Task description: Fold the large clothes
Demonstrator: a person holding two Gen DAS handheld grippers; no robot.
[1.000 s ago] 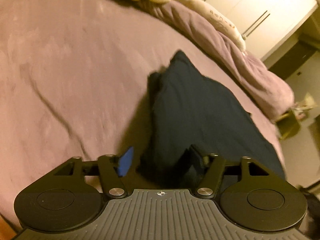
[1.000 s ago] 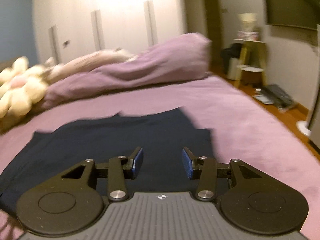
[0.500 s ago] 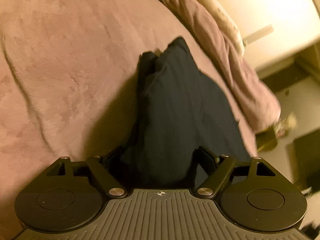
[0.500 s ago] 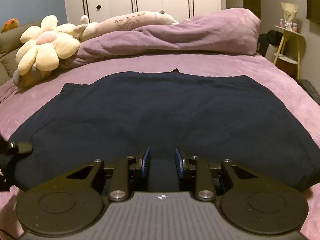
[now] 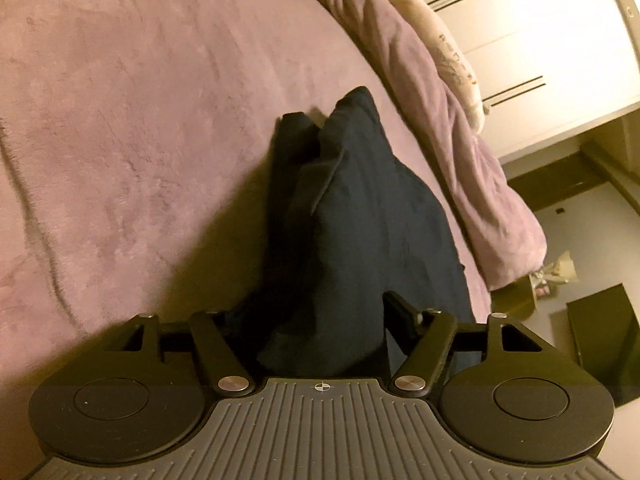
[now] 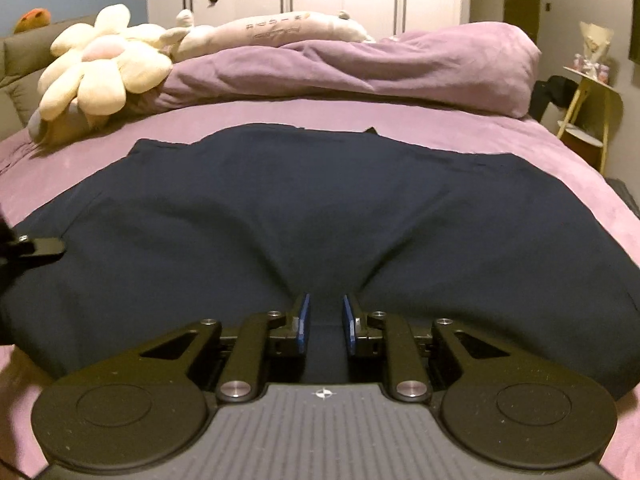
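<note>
A large dark navy garment [image 6: 320, 216] lies spread on the purple bed [image 6: 500, 148]. My right gripper [image 6: 325, 320] sits at its near edge; the cloth puckers toward the narrow gap between the blue pads, which are partly closed with fabric between them. In the left wrist view the garment [image 5: 360, 220] stretches away lengthwise. My left gripper [image 5: 316, 320] stands wide, with a bunched end of the cloth between its fingers; the pads are hidden by fabric. The left gripper's finger also shows in the right wrist view [image 6: 40, 246] at the garment's left edge.
A rolled purple duvet [image 6: 380, 64] lies along the far side of the bed, with a cream flower plush [image 6: 104, 68] and a long pillow [image 6: 280, 30]. White wardrobes stand behind. A small yellow side table [image 6: 592, 104] stands at right.
Both grippers came down onto the garment's edges. The right jaws narrowed around the near edge, which now puckers. The left gripper slid over the garment's end, hiding its blue pad.
</note>
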